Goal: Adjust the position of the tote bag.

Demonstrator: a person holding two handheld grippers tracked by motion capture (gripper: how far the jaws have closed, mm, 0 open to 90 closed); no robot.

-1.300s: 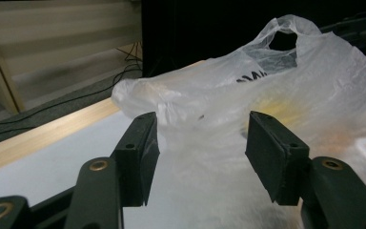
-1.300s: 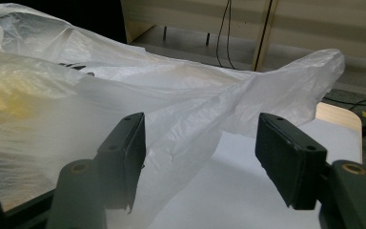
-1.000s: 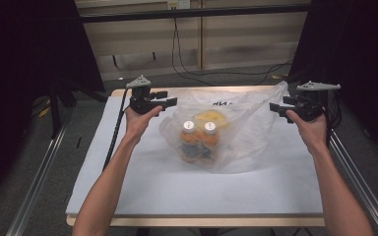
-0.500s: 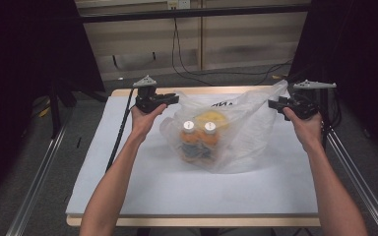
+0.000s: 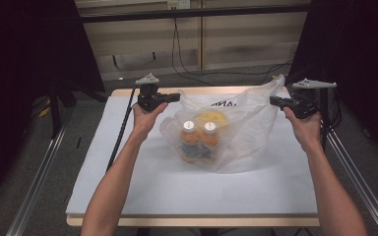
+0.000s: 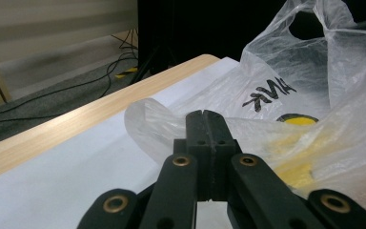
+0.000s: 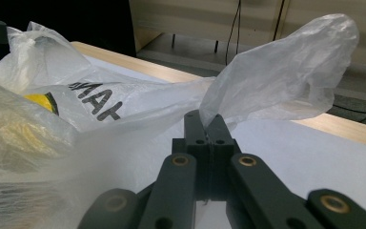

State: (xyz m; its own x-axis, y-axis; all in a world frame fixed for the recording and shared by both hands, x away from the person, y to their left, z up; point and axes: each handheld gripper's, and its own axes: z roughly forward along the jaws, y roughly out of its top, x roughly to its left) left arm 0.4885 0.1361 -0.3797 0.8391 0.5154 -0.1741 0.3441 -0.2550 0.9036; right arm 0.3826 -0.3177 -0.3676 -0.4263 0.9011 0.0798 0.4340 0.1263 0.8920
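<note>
Jaws of left gripper point(image 5: 176, 97) and right gripper point(image 5: 273, 101) just closed, each pinching one handle of the clear plastic bag point(image 5: 236, 132) on the white-topped counter point(image 5: 128, 191), grey floor and dark curtains around. Left gripper view: jaws pressed together on film, wooden counter edge beyond. Right gripper view: jaws clamped on film, cables on floor behind.

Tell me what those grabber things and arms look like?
Each hand-held gripper, left and right, is black, with two flat jaws on arms with brass-coloured rivets and a grey three-cornered plate on top. A black cable trails from the left one. The person's forearms are bare, no sleeves.
</note>
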